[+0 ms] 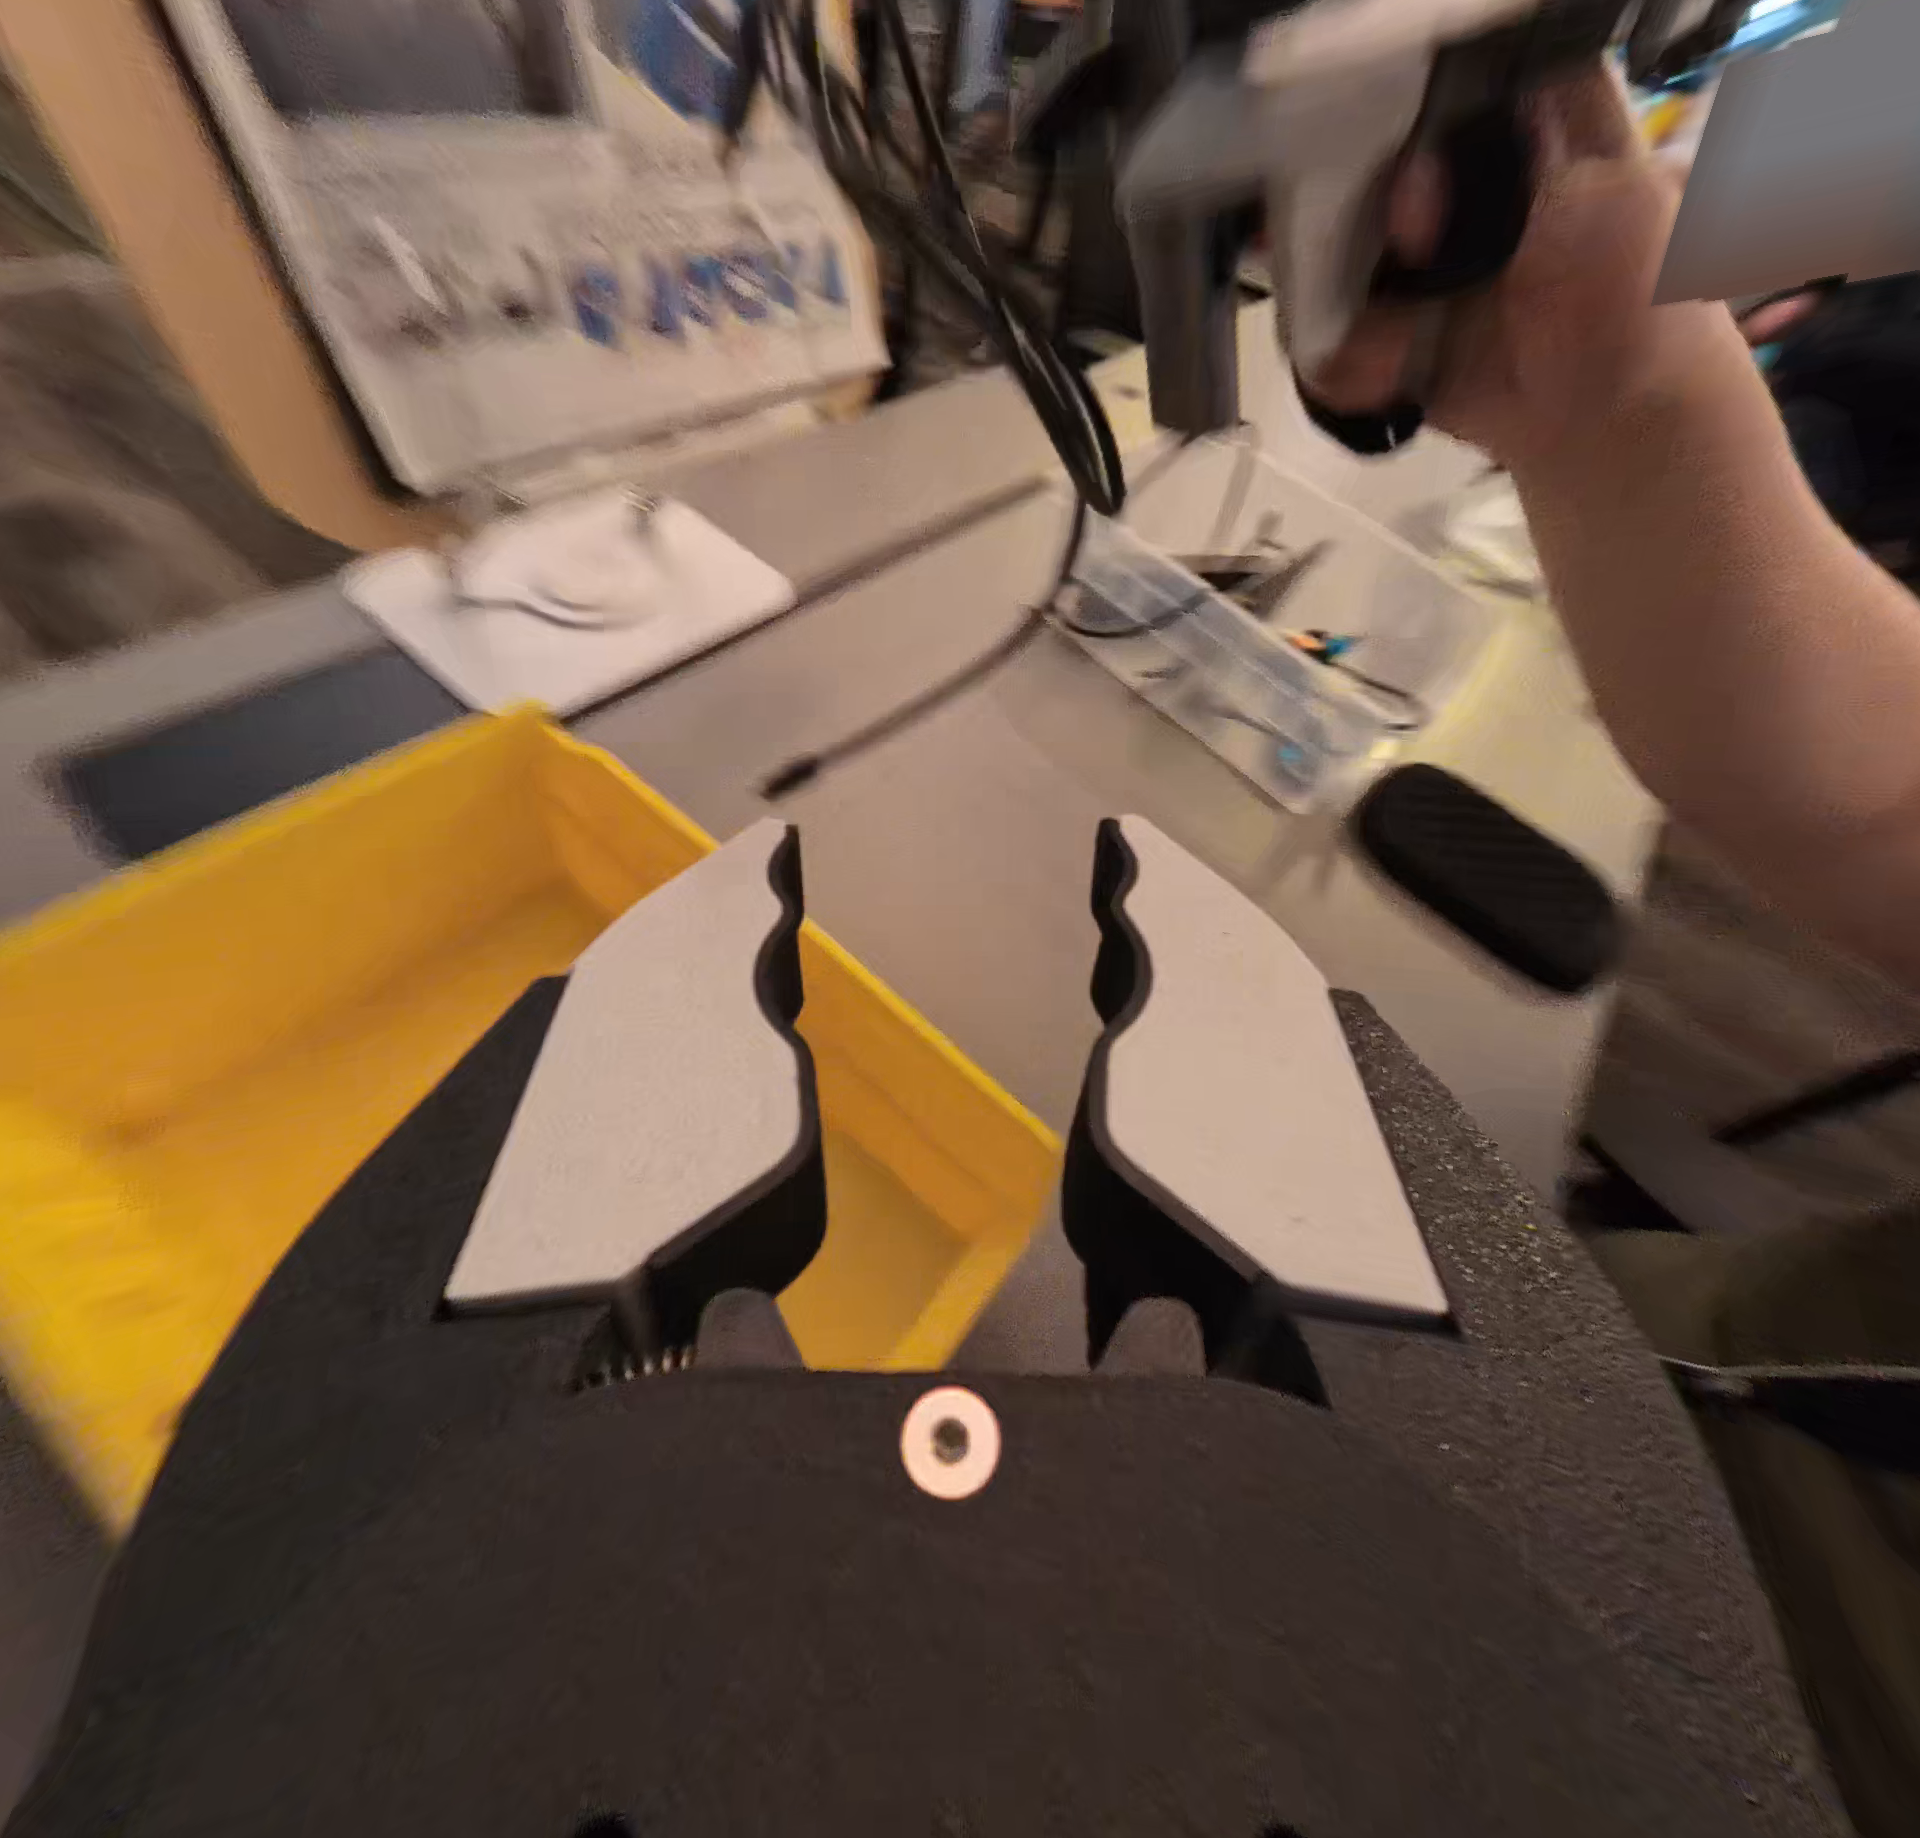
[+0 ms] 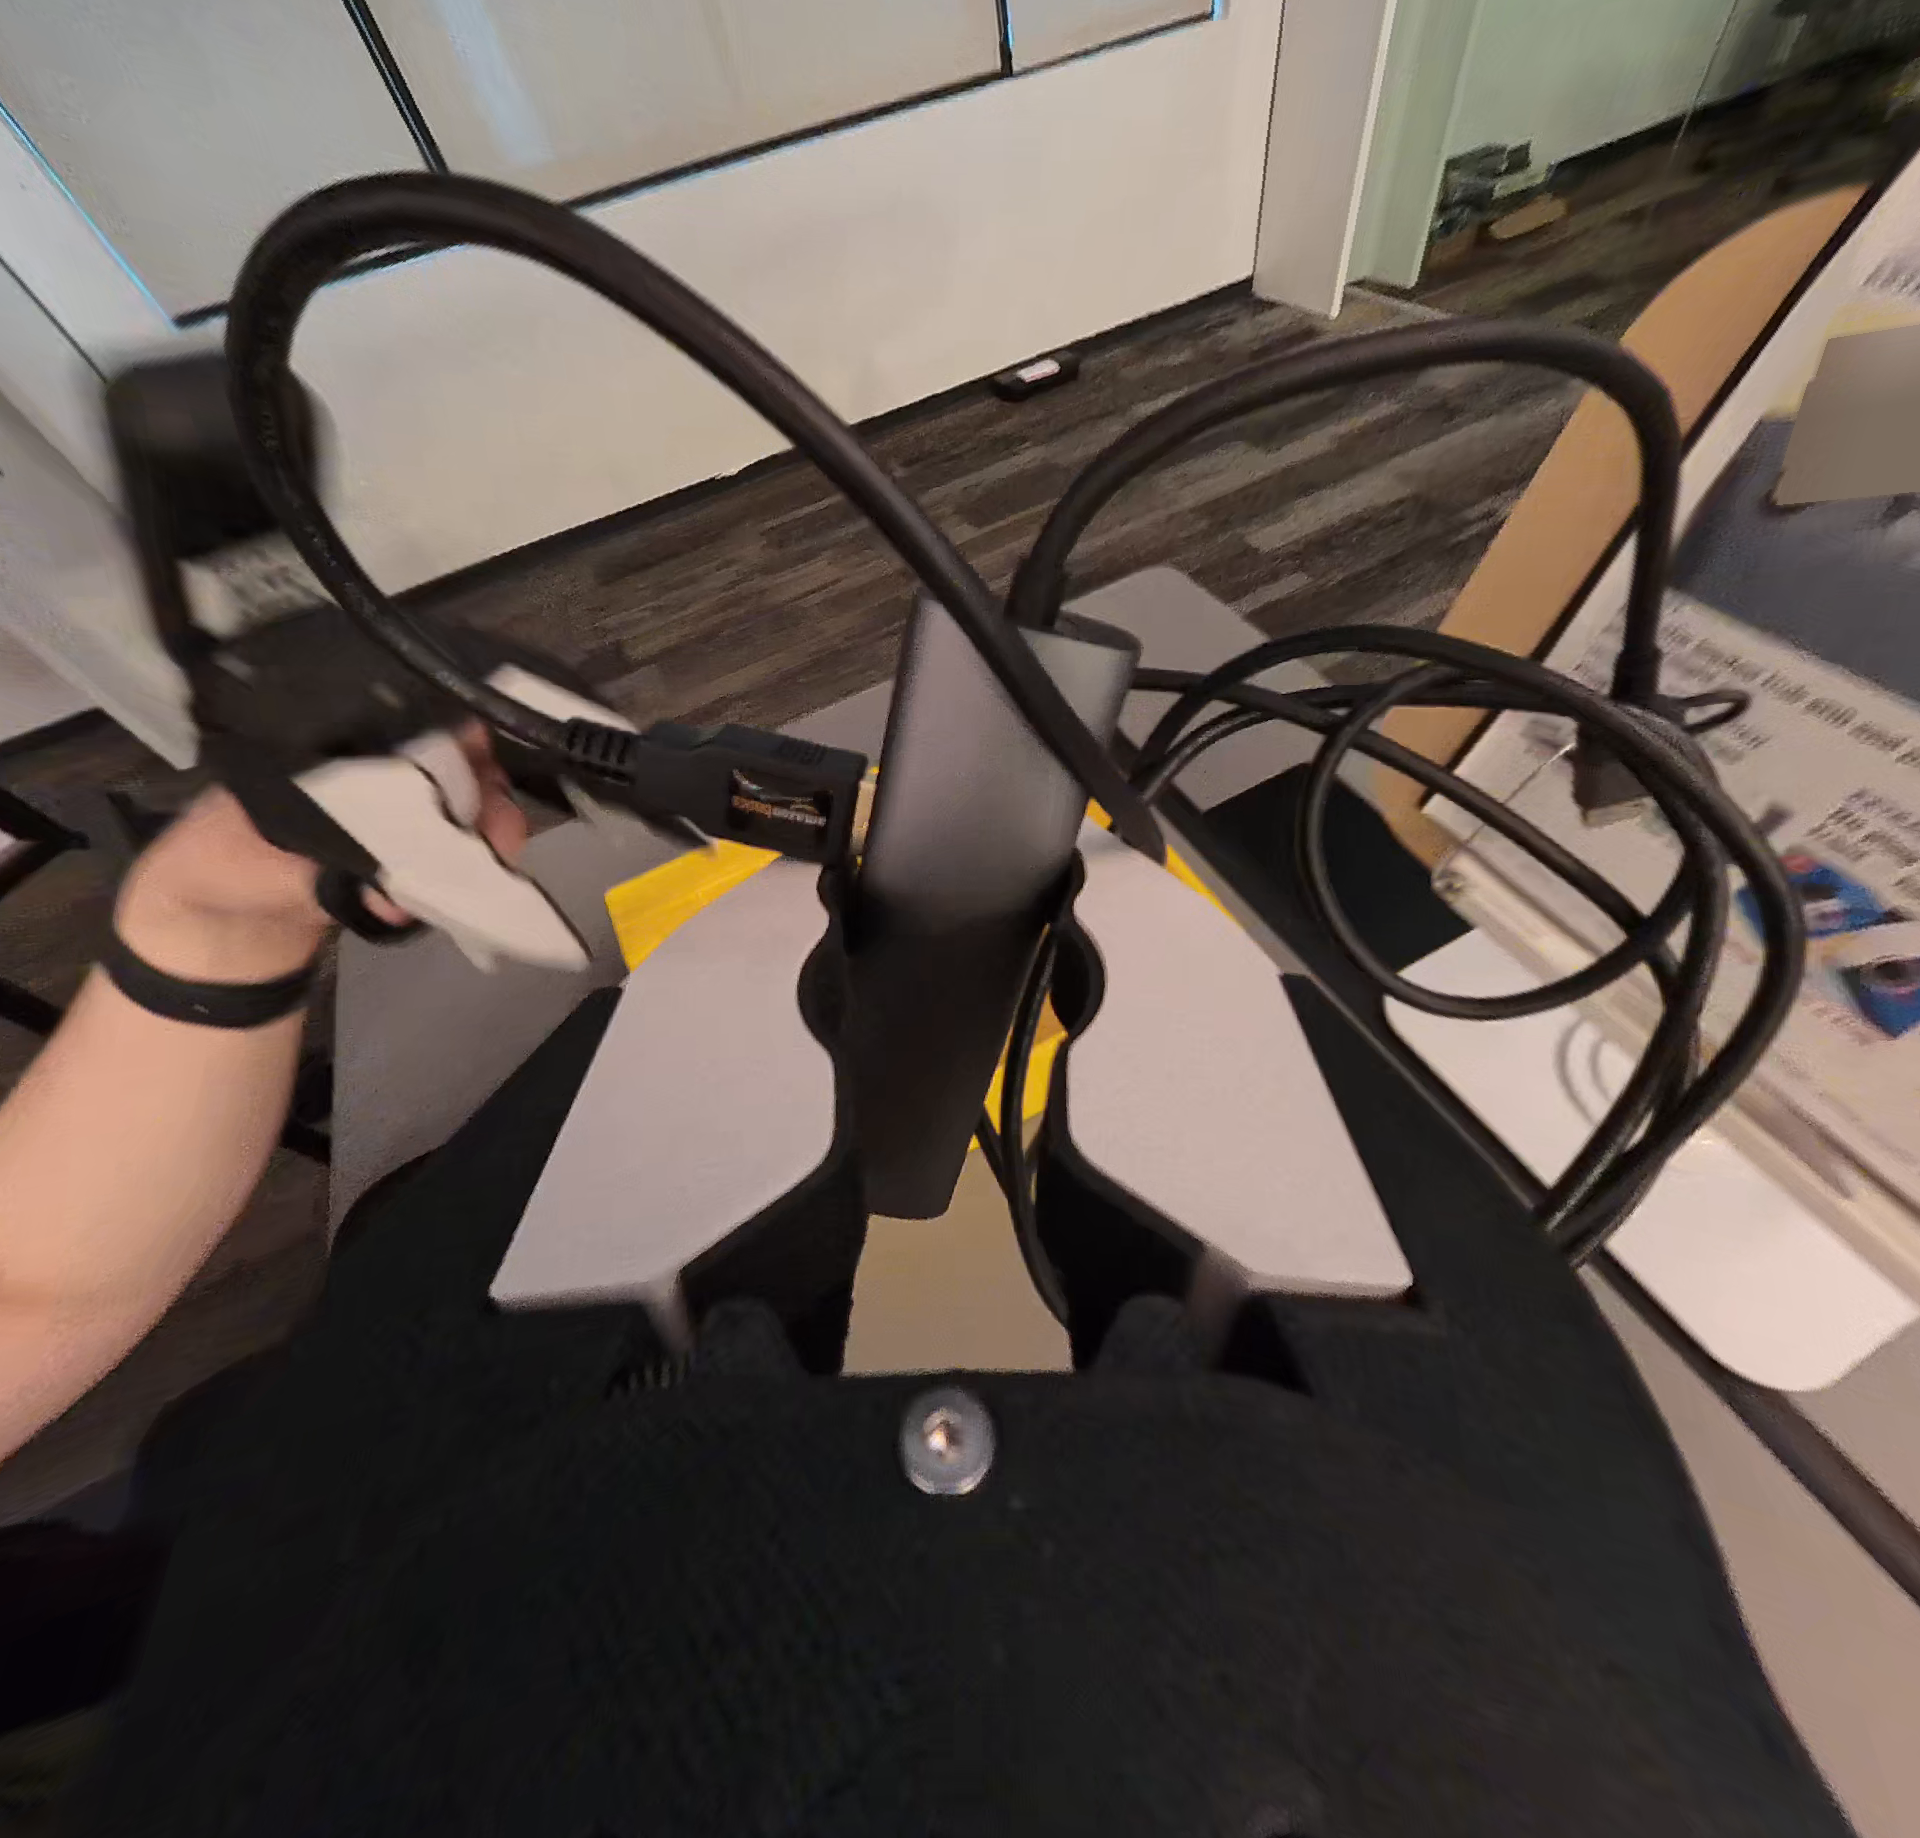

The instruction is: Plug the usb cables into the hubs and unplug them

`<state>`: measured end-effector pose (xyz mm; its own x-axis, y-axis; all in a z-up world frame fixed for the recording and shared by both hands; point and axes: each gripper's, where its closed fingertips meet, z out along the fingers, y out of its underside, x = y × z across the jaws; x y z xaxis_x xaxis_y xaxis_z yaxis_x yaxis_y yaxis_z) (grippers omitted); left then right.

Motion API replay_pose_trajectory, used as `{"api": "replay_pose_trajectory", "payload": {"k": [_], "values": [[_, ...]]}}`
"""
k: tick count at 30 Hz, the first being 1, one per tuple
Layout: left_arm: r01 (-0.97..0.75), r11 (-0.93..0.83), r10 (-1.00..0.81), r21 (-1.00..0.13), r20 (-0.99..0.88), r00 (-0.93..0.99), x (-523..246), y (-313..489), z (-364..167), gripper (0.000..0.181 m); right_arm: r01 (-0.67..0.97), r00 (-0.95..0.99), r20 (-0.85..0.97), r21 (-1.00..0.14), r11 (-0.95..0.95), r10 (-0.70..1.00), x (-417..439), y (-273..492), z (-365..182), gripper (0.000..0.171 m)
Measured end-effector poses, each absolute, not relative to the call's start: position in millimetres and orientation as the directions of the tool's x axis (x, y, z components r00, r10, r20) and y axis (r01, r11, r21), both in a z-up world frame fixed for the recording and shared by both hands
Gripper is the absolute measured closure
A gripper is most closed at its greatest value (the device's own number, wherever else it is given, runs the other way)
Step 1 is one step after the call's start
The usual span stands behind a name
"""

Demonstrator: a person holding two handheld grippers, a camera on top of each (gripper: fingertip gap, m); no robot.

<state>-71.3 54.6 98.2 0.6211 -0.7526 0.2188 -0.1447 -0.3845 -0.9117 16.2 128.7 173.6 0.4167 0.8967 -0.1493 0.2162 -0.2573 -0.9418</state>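
The right claw [image 2: 961,915] is clamped on a slim grey hub [image 2: 971,853], held lifted over the grey surface [image 2: 436,1061] with its long axis pointing up and away from the camera. A black cable plug [image 2: 748,786], bearing a small orange printed mark, is seated in the hub's left edge, its cable [image 2: 520,230] looping overhead. The left claw [image 1: 948,843] is held wide and holds nothing, tilted above a yellow bin [image 1: 312,957].
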Motion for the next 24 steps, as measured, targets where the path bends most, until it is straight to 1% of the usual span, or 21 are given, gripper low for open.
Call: {"api": "replay_pose_trajectory", "payload": {"k": [2, 5, 6, 8, 10, 12, 14, 16, 20, 22, 24], "values": [[-0.090, -0.442, -0.776, -0.893, 0.330, 0.537, -49, 54, 72, 0.129, 0.216, 0.416, -0.112, -0.952, -0.218, 0.902, 24, 123, 196, 0.135], [-0.124, -0.389, -0.813, -0.913, 0.276, 0.513, -25, 62, 50, 0.126, 0.243, 0.382, -0.051, -0.958, -0.153, 0.923, 34, 105, 225, 0.135], [-0.119, -0.351, -0.836, -0.929, 0.253, 0.486, -16, 61, 53, 0.125, 0.264, 0.355, -0.032, -0.955, -0.133, 0.934, 38, 96, 232, 0.131], [-0.069, -0.272, -0.881, -0.960, 0.220, 0.419, 2, 57, 70, 0.124, 0.310, 0.282, -0.004, -0.946, -0.095, 0.959, 46, 75, 237, 0.134], [-0.035, -0.184, -0.913, -0.982, 0.158, 0.376, 17, 51, 88, 0.122, 0.382, 0.207, -0.003, -0.920, -0.084, 0.978, 59, 54, 231, 0.134], [-0.018, -0.063, -0.928, -0.998, 0.052, 0.369, 28, 48, 106, 0.123, 0.434, 0.122, -0.047, -0.896, -0.096, 0.991, 73, 34, 221, 0.135], [-0.031, 0.080, -0.899, -0.996, -0.085, 0.429, 33, 48, 123, 0.127, 0.457, 0.069, -0.108, -0.880, -0.128, 0.992, 87, 20, 209, 0.135], [-0.070, 0.190, -0.842, -0.979, -0.199, 0.502, 31, 44, 142, 0.134, 0.470, 0.016, -0.155, -0.871, -0.144, 0.988, 100, 10, 195, 0.135], [-0.067, 0.422, -0.760, -0.904, -0.393, 0.518, 35, 19, 186, 0.135, 0.545, -0.129, -0.225, -0.829, -0.121, 0.966, 123, -6, 158, 0.135], [-0.130, 0.459, -0.749, -0.879, -0.462, 0.475, 48, 15, 190, 0.136, 0.560, -0.206, -0.283, -0.819, -0.125, 0.937, 128, -12, 143, 0.135], [-0.202, 0.467, -0.781, -0.861, -0.508, 0.362, 72, 7, 181, 0.136, 0.582, -0.272, -0.323, -0.805, -0.112, 0.906, 133, -18, 128, 0.135]]}}
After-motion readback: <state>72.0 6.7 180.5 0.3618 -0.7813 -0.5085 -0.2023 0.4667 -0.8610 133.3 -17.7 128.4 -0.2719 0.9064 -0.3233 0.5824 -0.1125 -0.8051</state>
